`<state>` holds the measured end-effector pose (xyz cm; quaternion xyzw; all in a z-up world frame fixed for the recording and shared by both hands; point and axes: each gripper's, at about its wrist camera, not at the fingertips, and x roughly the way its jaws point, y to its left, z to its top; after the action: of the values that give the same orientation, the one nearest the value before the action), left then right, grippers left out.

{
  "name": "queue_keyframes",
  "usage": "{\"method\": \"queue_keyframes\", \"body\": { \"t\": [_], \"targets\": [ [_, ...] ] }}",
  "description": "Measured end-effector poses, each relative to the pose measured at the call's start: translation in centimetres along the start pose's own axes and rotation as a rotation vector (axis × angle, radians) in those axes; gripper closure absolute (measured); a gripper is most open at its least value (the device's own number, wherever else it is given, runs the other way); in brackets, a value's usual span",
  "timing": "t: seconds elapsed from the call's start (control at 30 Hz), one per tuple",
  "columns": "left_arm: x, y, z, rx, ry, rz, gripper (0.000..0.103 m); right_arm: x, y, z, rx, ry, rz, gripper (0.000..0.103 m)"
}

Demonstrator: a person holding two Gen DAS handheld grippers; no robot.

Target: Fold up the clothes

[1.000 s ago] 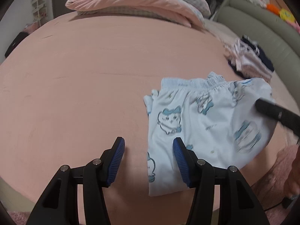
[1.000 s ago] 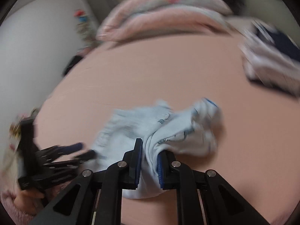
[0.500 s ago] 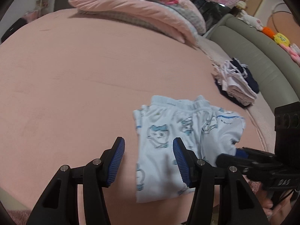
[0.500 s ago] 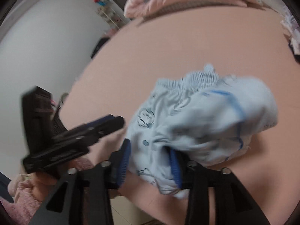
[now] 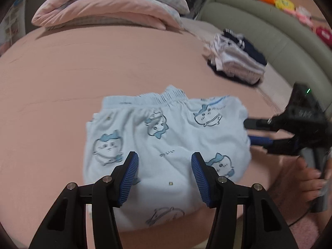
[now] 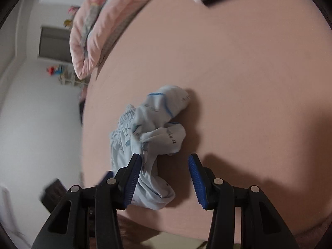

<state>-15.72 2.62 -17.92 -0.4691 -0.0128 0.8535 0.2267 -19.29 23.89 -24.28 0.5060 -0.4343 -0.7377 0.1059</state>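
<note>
both the left gripper (image 5: 164,177) and right gripper (image 6: 165,179) gape wide, holding nothing. the folded blue pants (image 5: 166,145) bunch at 3 o'clock; a snagging finger could undo the fold.

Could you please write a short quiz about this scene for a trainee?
1. True or false: the right gripper is clamped on the shorts.
2. What lies nearest the sofa: A the quilt, B the clothes pile, C the shorts?
3. Fill in: the shorts lie on a ____ sheet.

Key: 1 false, its jaws stand open beside the cloth. 2 B. 3 pink.
</note>
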Motion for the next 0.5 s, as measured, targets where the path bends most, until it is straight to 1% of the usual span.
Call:
{"method": "queue_keyframes", "body": {
  "t": [0.07,0.1,0.17,0.23,0.27,0.3,0.33,0.37,0.4,0.43,0.47,0.5],
  "targets": [
    [1.0,-0.3,0.1,0.012,0.032,0.021,0.053,0.4,0.4,0.3,-0.024,-0.021,-0.027,0.043],
    [1.6,-0.5,0.1,0.017,0.048,0.032,0.053,0.8,0.4,0.6,-0.042,-0.018,-0.032,0.034],
    [2.6,-0.8,0.2,0.029,0.08,0.053,0.053,2.1,0.4,1.3,-0.076,-0.001,-0.031,0.032],
    [3.2,-1.1,0.4,0.039,0.095,0.06,0.053,5.3,0.7,2.5,-0.098,0.056,0.014,0.032],
    [3.2,-1.2,0.5,0.043,0.095,0.058,0.053,6.4,0.8,2.9,-0.112,0.069,0.034,0.032],
    [3.3,-1.2,0.6,0.047,0.096,0.056,0.053,6.6,1.1,3.2,-0.126,0.057,0.047,0.035],
    [3.1,-1.1,0.6,0.046,0.094,0.05,0.053,6.5,1.5,3.6,-0.139,0.038,0.056,0.046],
    [3.0,-0.9,0.6,0.045,0.093,0.044,0.053,6.5,1.8,3.9,-0.153,0.019,0.064,0.052],
    [2.8,-0.8,0.5,0.043,0.091,0.039,0.053,6.4,2.1,4.2,-0.166,0.0,0.073,0.055],
    [2.5,-0.5,0.5,0.032,0.088,0.031,0.053,6.4,2.6,4.3,-0.186,-0.003,0.088,0.055],
    [2.1,-0.1,0.5,0.013,0.079,0.013,0.053,6.4,3.4,4.1,-0.213,0.012,0.11,0.055],
    [1.5,0.4,0.5,-0.012,0.066,-0.021,0.053,6.3,4.1,3.9,-0.24,0.026,0.132,0.055]
  ]
}}
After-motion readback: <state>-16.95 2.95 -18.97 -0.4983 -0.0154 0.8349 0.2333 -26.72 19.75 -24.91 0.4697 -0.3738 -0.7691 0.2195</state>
